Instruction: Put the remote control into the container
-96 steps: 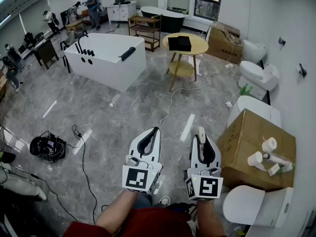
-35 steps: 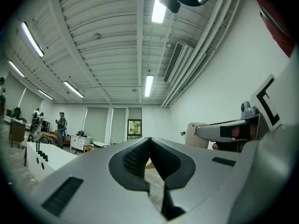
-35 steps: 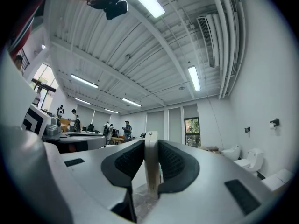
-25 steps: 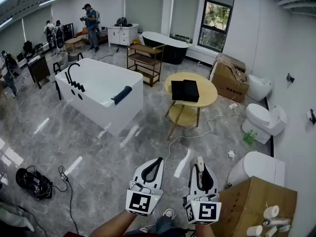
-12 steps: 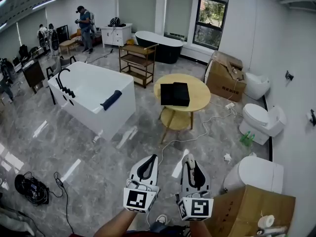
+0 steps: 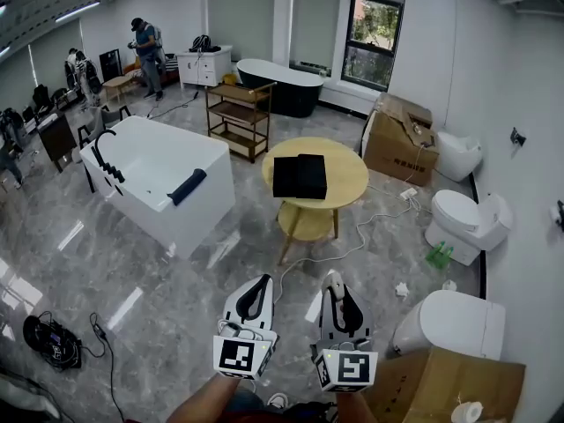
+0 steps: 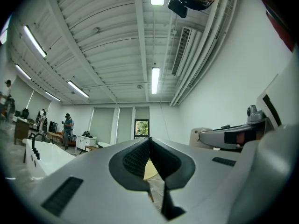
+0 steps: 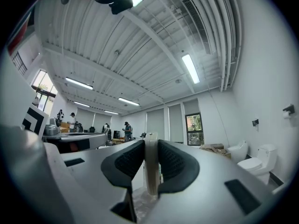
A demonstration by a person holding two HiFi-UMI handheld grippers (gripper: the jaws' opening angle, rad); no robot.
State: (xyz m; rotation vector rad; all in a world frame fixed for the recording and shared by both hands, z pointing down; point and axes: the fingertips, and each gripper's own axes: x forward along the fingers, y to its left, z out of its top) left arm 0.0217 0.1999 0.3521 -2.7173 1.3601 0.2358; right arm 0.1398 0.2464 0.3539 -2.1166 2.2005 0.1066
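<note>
— Where's the remote control right now?

— In the right tool. Its jaws stand partway apart, with the pads pressed on both flat faces of the remote. The pale, slim end pokes out past the tips. The left tool has its jaws closed together with nothing in them.

— And the container?

— A black box on the round yellow table. It's across the floor, well apart from both tools.

— How do you expect the remote to handle?

— Light and rigid, I'd say: a thin plastic bar that won't bend or crush under the pads. The shell looks smooth, so I'd guess it's a bit slippery. Since it's long and narrow, it could pivot in the grip if it's bumped.

— Is the grip in a good spot?

— It looks fair. The ribbed pads clamp the broad sides, and only a short length overhangs. Taking it near the middle across the flat faces seems the safest hold. Pinching it by the thin edges would probably let it squirt out.

— Any worry about dropping it in?

— Not much. It should survive a short fall, though lowering it close to the box's floor would be gentler.
</note>
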